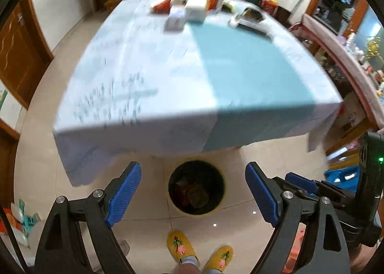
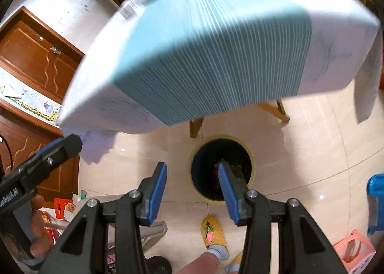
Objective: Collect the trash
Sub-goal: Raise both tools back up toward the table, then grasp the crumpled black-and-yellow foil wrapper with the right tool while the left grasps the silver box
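- Blue pads line both pairs of jaws: the left gripper stands wide apart with nothing between its pads, and the right gripper is parted about halfway, also holding nothing.
- Yellow slippers on the person's feet stand on the pale tiled floor, just on the near side of the trash bin.
- The trash bin, round and dark with a yellowish rim, sits on the floor straight below both grippers; crumpled brownish and reddish trash lies at its bottom.
- The bench stands just beyond the bin, its near edge overhanging the floor close to the bin's far rim; a white and light-blue cloth covers it and hangs down its near side.
- Boxes and packets, blurred, crowd the bench's far end, well away from the bin.
- Brown wooden cupboards stand by the wall, off to the left of the bin.
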`<state>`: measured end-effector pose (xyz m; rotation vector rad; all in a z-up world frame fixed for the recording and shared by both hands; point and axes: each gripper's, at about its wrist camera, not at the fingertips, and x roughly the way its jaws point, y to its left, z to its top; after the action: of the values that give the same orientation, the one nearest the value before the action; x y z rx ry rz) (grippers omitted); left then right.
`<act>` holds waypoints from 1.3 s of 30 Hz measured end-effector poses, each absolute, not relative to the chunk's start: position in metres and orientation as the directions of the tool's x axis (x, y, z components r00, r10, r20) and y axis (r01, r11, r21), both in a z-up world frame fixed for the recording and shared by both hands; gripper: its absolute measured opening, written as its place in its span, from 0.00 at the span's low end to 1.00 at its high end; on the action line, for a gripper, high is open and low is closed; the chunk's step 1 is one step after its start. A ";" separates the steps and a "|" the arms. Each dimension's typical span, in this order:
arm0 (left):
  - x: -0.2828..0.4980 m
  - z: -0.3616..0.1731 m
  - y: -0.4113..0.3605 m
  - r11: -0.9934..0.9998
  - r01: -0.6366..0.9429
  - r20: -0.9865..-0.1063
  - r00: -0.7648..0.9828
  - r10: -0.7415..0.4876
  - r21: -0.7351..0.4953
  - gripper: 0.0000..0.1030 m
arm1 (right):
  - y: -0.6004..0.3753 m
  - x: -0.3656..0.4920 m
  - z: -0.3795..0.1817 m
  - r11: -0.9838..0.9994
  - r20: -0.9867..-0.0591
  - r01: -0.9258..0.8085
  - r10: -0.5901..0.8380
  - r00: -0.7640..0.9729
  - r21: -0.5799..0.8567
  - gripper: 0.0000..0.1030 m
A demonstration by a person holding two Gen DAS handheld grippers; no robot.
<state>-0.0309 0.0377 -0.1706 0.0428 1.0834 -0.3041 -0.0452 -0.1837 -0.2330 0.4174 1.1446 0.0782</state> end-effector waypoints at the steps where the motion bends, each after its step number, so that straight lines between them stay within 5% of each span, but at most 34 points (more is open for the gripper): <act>1: -0.031 -0.158 0.038 0.954 0.275 -0.873 0.428 -0.236 -0.123 0.85 | -0.184 -0.046 -0.219 0.923 -0.863 0.146 0.266 0.429 0.357 0.44; 17: -0.001 0.009 0.033 0.899 0.429 -0.736 0.581 -0.347 -0.086 0.85 | -0.172 -0.030 -0.033 0.956 -0.718 0.096 0.140 0.682 0.278 0.45; 27: 0.033 0.028 0.010 0.887 0.451 -0.723 0.581 -0.375 -0.099 0.85 | -0.193 0.009 0.000 0.960 -0.702 0.142 0.070 0.709 0.239 0.45; 39: 0.131 0.011 -0.063 0.962 0.268 -0.751 0.623 -0.217 -0.055 0.85 | -0.279 0.132 -0.006 0.966 -0.723 0.073 0.136 0.678 0.250 0.45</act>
<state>0.1314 -0.0631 0.0115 0.0645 0.8538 -0.2788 0.1320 -0.2790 -0.0059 0.2685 0.8279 0.0359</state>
